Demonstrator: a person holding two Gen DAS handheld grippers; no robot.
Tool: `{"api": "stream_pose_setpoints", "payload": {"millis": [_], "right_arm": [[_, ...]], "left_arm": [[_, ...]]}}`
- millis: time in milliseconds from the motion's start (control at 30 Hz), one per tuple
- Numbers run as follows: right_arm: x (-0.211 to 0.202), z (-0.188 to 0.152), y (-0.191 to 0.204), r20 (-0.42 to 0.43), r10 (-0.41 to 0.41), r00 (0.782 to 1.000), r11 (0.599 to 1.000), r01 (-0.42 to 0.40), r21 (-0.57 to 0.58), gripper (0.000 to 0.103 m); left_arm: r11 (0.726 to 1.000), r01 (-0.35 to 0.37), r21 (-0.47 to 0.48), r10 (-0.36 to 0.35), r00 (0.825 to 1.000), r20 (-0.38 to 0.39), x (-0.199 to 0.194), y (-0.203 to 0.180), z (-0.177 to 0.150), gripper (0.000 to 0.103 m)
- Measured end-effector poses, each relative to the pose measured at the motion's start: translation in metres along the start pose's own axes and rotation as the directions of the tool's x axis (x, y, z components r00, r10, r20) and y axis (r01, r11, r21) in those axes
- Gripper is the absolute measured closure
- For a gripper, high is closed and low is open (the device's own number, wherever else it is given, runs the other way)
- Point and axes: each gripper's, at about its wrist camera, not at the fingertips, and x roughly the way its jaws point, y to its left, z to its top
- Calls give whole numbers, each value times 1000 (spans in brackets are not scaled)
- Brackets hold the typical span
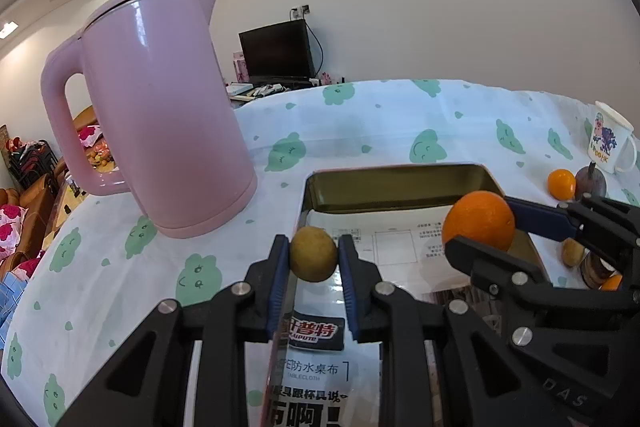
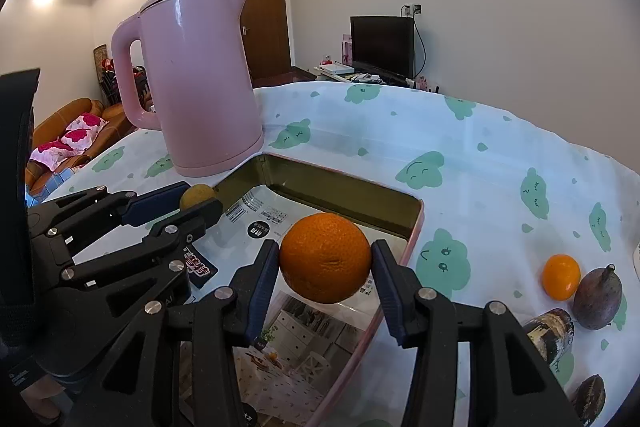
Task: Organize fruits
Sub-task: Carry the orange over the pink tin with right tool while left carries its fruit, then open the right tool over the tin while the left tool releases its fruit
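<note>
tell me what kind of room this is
Most likely a home living room: a sofa with floral cushions, a dark TV screen on a low stand, and a table under a cloud-print tablecloth holding a pink kettle.

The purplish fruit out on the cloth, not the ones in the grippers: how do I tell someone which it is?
Start at the metal tray by the pink kettle and look to its right on the tablecloth. Beside the small orange sits the purplish fruit: dull, dark, teardrop-shaped with a stem, unlike its glossy round neighbour.
</note>
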Motion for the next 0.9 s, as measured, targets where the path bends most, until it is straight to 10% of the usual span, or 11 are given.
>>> {"api": "stream_pose_setpoints", "payload": {"millis": [567, 900], "right_arm": [[-1, 0, 0, 1, -4, 1000, 1000, 4, 0, 53], [-10, -1, -4, 37, -28, 999, 1000, 28, 12, 46]], "left_arm": [[1000, -1, 2, 1, 1000, 0, 0, -1, 0, 75], [999, -9, -37, 9, 1000, 12, -4, 4, -2, 56]]}}
